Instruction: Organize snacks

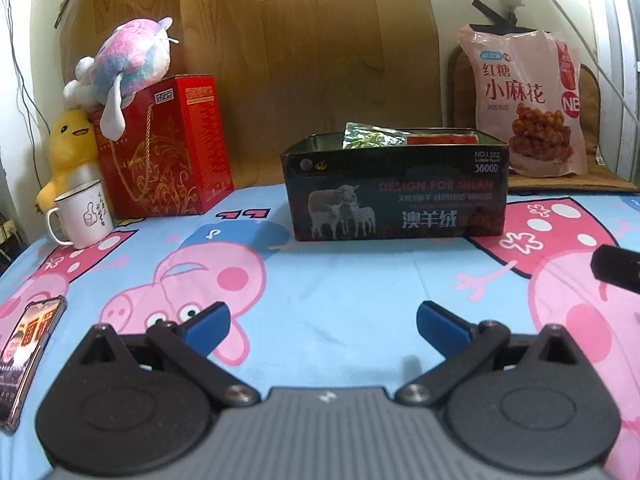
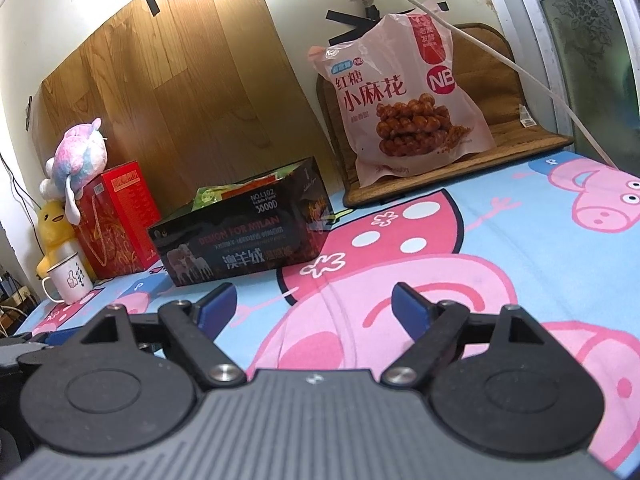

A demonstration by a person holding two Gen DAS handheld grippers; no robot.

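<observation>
The left gripper (image 1: 322, 322) hangs low over the cartoon-pig sheet (image 1: 360, 280), its blue-padded fingers spread wide with nothing between them. Straight ahead of it sits the dark box (image 1: 396, 196) printed with sheep, open at the top. Inside, a green foil packet (image 1: 366, 134) stands at the left and a red packet (image 1: 442, 138) lies beside it to the right; both rise just above the rim. How much more the box holds cannot be told. Beyond the box and to the right, the pink snack bag (image 1: 524, 96) of fried dough twists stands upright on a brown cushion (image 1: 588, 92), apart from the box. Far to the left ahead stand a red gift box (image 1: 168, 148) with a pastel plush toy (image 1: 124, 64) on top, a yellow plush duck (image 1: 70, 140) and a white mug (image 1: 84, 214). A phone (image 1: 28, 356) lies on the sheet close at the left.

The right gripper (image 2: 312, 306) is likewise splayed and empty above the sheet. From it the dark box lies ahead to the left, and the pink snack bag ahead, slightly right.
</observation>
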